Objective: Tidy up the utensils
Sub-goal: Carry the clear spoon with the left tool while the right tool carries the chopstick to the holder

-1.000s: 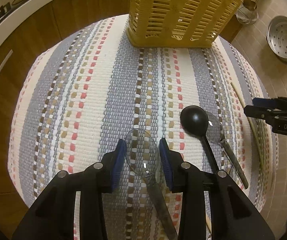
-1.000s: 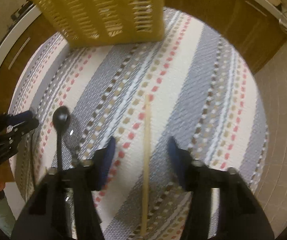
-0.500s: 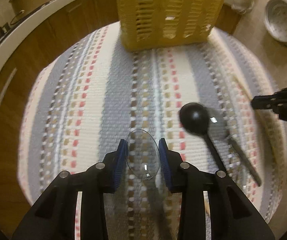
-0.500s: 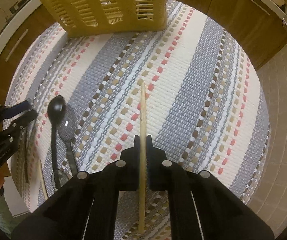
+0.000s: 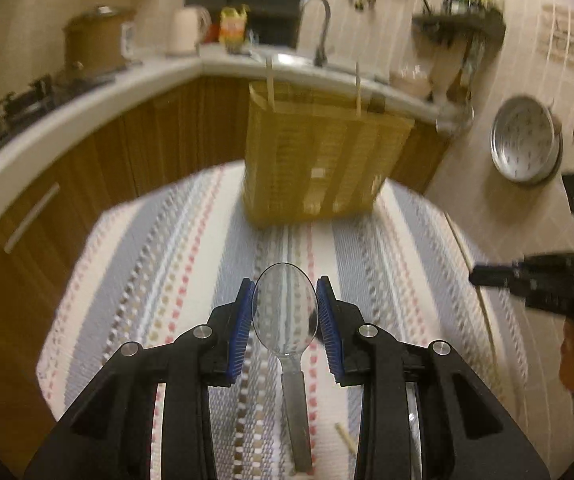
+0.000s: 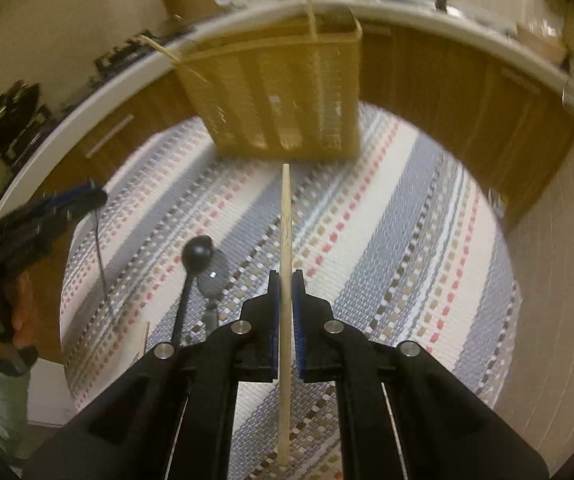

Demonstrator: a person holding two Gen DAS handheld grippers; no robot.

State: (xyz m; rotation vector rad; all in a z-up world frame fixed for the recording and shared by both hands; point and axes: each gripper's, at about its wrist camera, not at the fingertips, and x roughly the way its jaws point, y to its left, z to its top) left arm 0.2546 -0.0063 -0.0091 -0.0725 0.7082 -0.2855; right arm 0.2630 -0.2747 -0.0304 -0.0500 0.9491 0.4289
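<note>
clear plastic spoon (image 5: 286, 312) pinched by bowl edges in left claw (image 5: 286, 316), lifted above striped woven mat (image 5: 159, 280). thin wooden chopstick (image 6: 285, 248) clamped in right claw (image 6: 285, 280). slotted yellow plastic basket (image 5: 319, 164) ahead. risk: slick curved bowl slipping out; long chopstick snagging basket rim.

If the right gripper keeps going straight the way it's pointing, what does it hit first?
Most likely the yellow basket: the chopstick clamped in the right gripper points at its lower front wall, with only striped cloth between. Depth is unclear; the tip might meet the cloth first.
</note>
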